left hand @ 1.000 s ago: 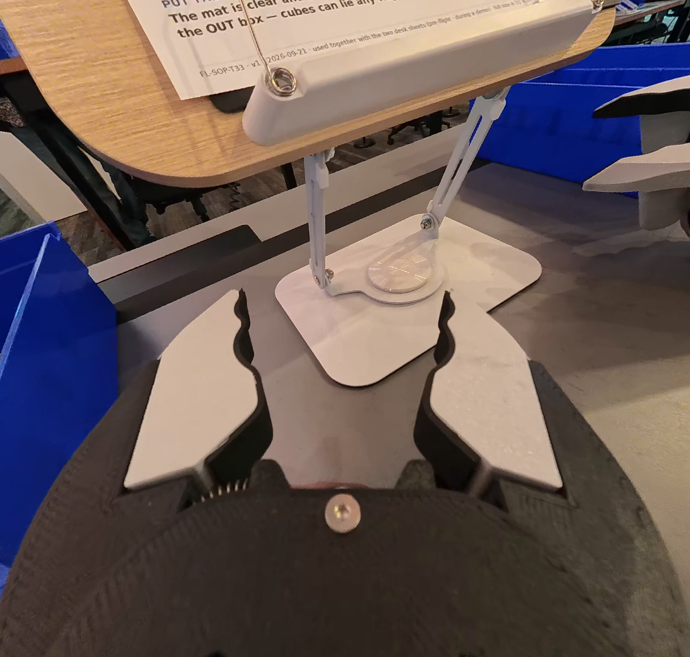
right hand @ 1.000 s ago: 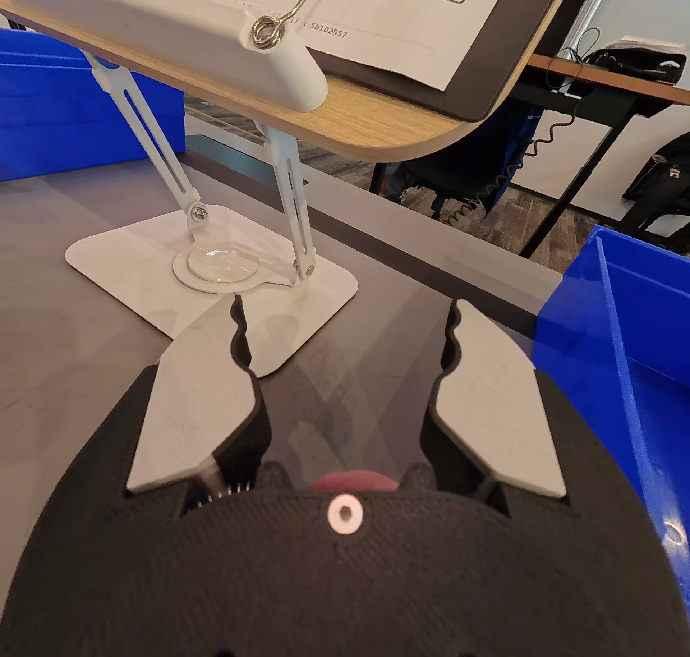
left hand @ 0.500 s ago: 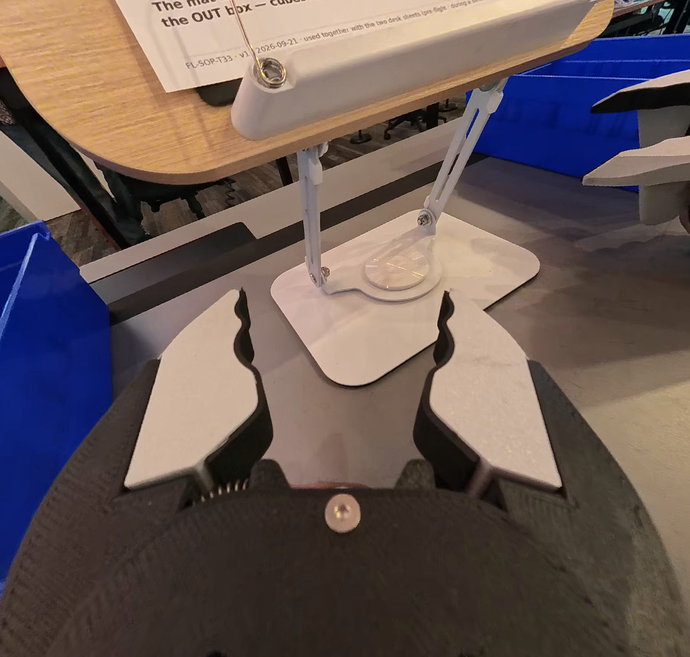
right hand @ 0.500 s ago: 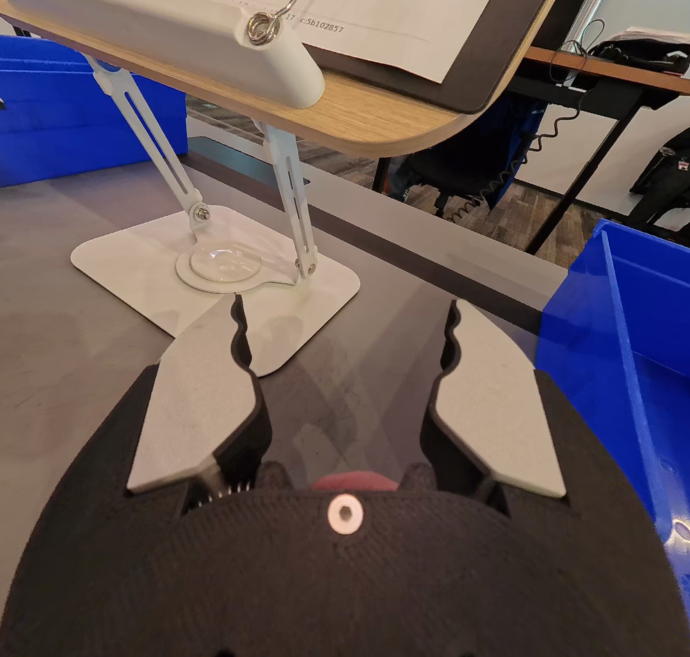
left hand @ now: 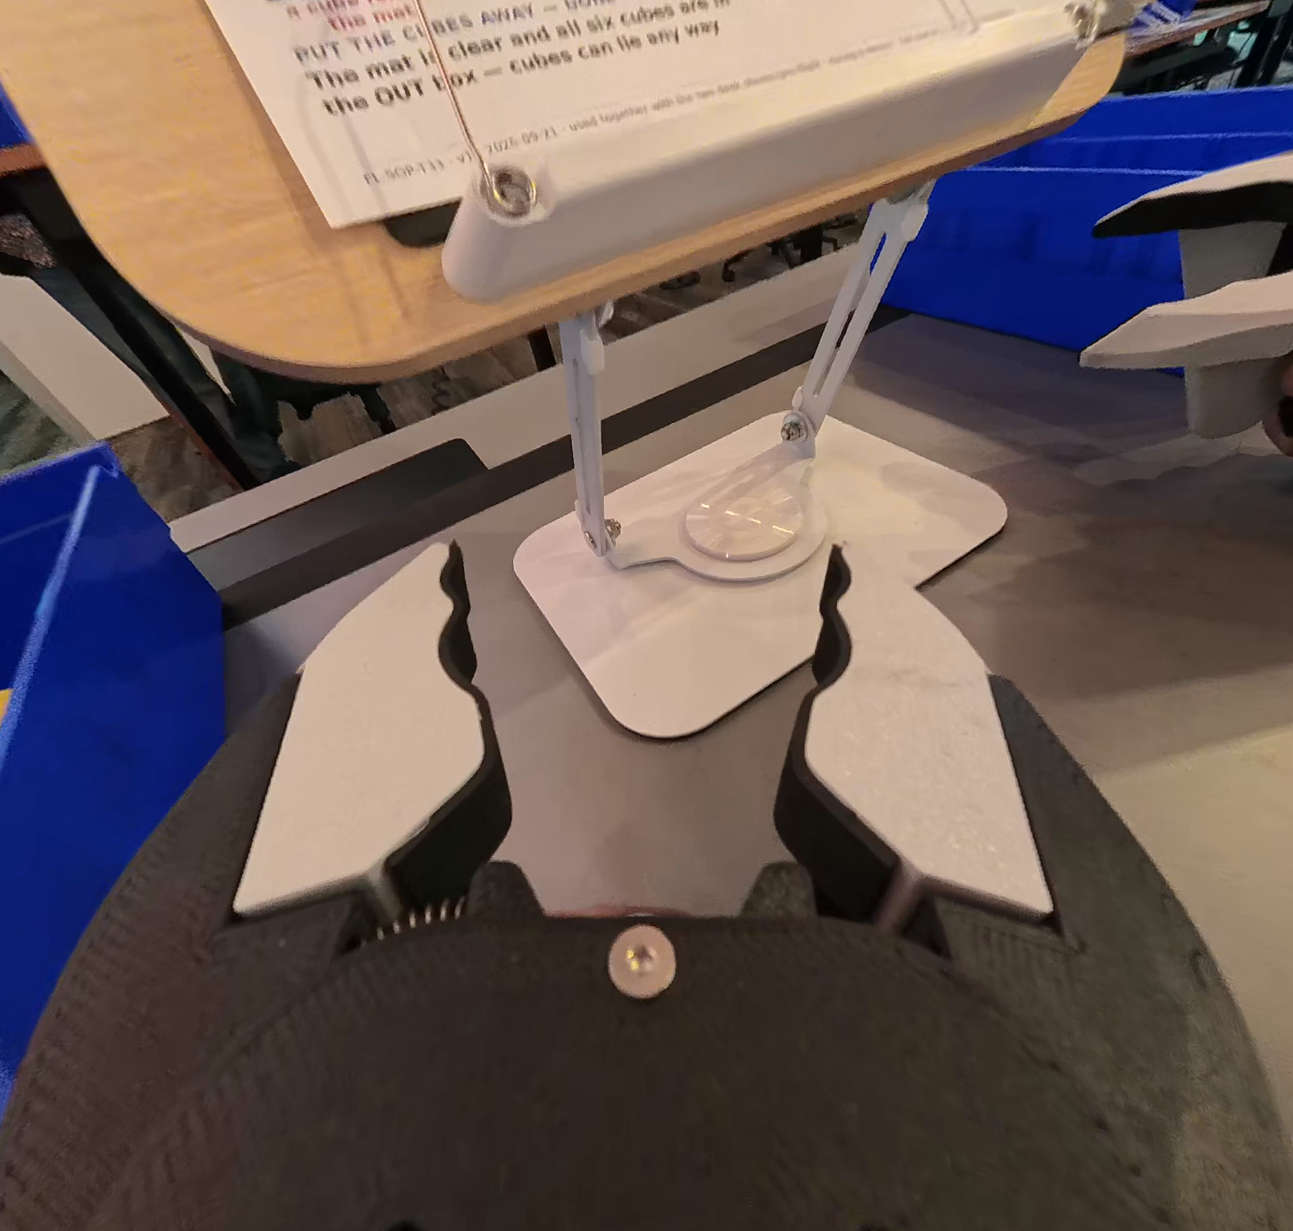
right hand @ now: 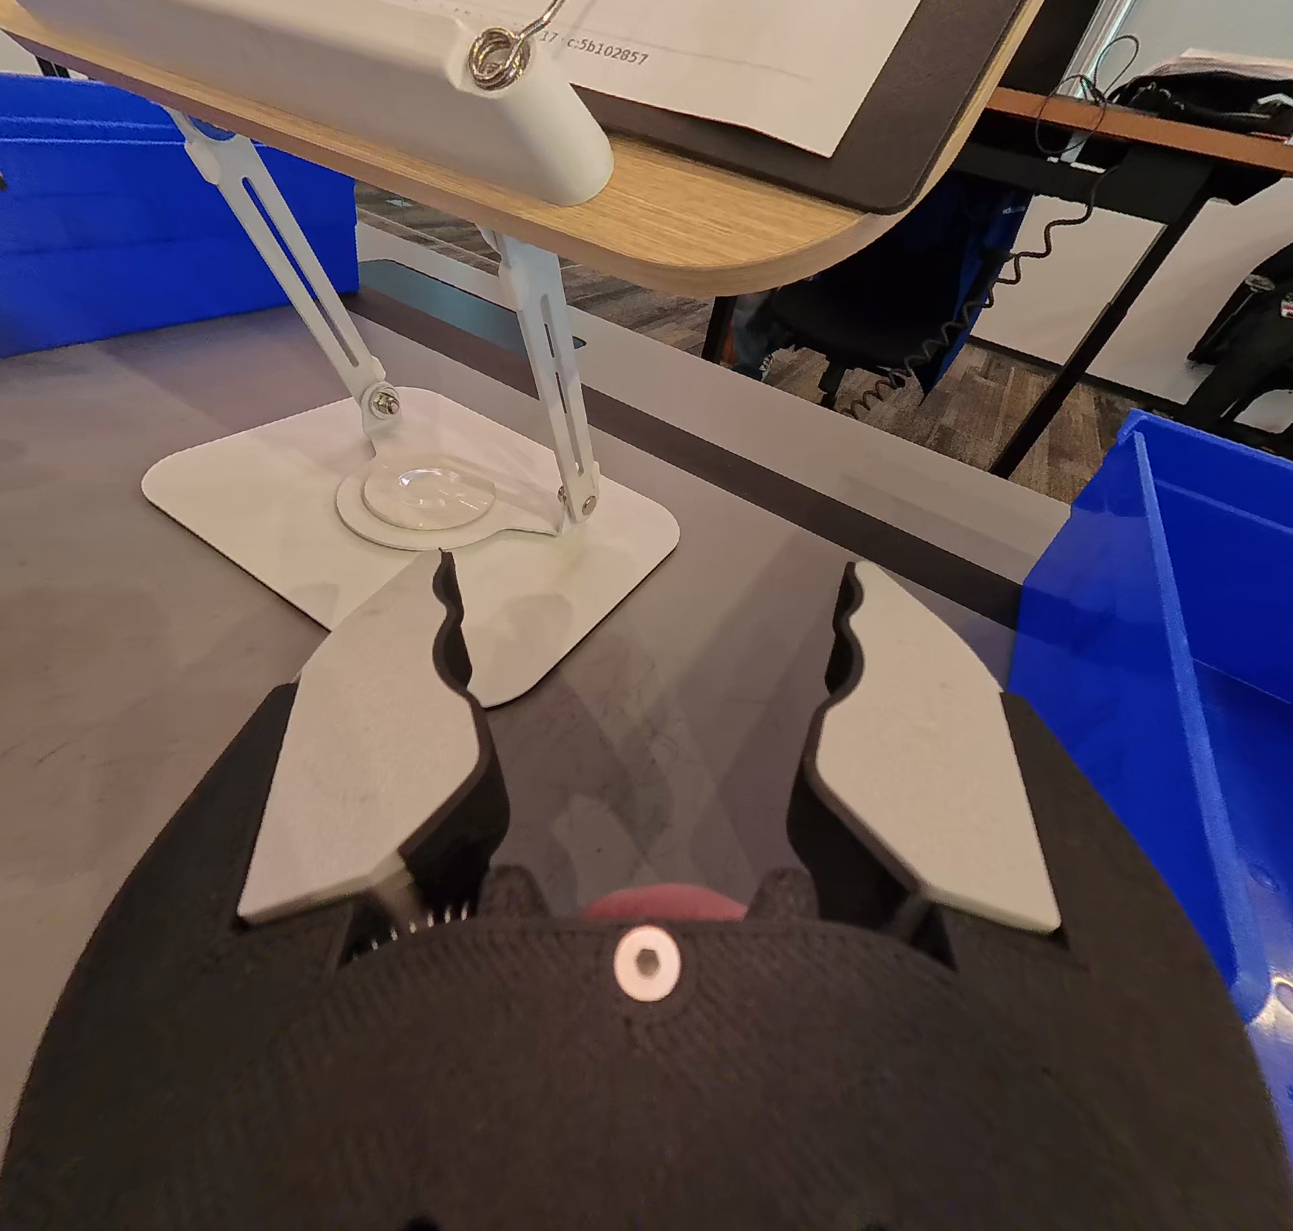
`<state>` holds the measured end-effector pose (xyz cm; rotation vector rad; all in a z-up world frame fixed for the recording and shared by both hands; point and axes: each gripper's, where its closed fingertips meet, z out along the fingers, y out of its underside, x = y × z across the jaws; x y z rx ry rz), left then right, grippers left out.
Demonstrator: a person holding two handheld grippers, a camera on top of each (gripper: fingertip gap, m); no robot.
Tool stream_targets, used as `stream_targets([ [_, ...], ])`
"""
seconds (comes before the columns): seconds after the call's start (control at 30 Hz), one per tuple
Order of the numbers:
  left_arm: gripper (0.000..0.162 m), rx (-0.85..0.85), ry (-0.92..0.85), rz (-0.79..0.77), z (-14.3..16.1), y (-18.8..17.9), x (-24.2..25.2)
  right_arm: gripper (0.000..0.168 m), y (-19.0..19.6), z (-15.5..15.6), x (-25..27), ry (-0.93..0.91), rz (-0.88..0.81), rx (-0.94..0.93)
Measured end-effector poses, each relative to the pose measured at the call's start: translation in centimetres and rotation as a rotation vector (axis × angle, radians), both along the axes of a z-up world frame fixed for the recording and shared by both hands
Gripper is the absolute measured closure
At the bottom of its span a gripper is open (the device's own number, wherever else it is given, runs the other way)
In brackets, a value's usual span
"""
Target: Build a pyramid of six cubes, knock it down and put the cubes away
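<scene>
No cube shows in either view. My left gripper (left hand: 644,561) is open and empty, held over the grey table and pointing at the white base (left hand: 735,610) of a document stand. My right gripper (right hand: 647,575) is open and empty, over the dark mat (right hand: 651,742) beside the same white base (right hand: 294,498). The right gripper's fingers (left hand: 1189,344) also show at the right edge of the left wrist view. A blue box (left hand: 91,673) stands at the left gripper's left, and another blue box (right hand: 1175,638) at the right gripper's right.
The stand's wooden board (left hand: 210,218) with a clipped printed sheet (left hand: 560,43) overhangs the table on two white struts (right hand: 553,372). Another blue box (right hand: 105,232) stands behind the stand. The table's far edge (right hand: 769,421) runs behind the base, with chairs and desks beyond.
The left wrist view has tilted up a little, so more of the printed sheet shows. The right wrist view has shifted slightly. Both grippers stay open and empty.
</scene>
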<state>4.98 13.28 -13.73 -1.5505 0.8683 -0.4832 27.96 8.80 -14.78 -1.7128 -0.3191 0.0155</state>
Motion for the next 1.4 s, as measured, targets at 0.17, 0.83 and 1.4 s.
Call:
stream_targets([
  [0.17, 0.069, 0.113, -0.022, 0.032, 3.5, -0.5, -1.3, 0.067, 0.0, 0.0, 0.0, 0.001, 0.001, -0.001],
  [0.83, 0.117, 0.122, 0.240, 0.142, 9.4, 15.3, -17.9, 0.068, -0.1, -0.1, -0.2, 0.002, 0.020, -0.004],
  [1.4, 0.099, -0.081, 0.574, -0.135, 1.7, 22.3, -17.7, 0.069, 0.0, -0.3, -0.4, -0.001, 0.036, -0.021],
])
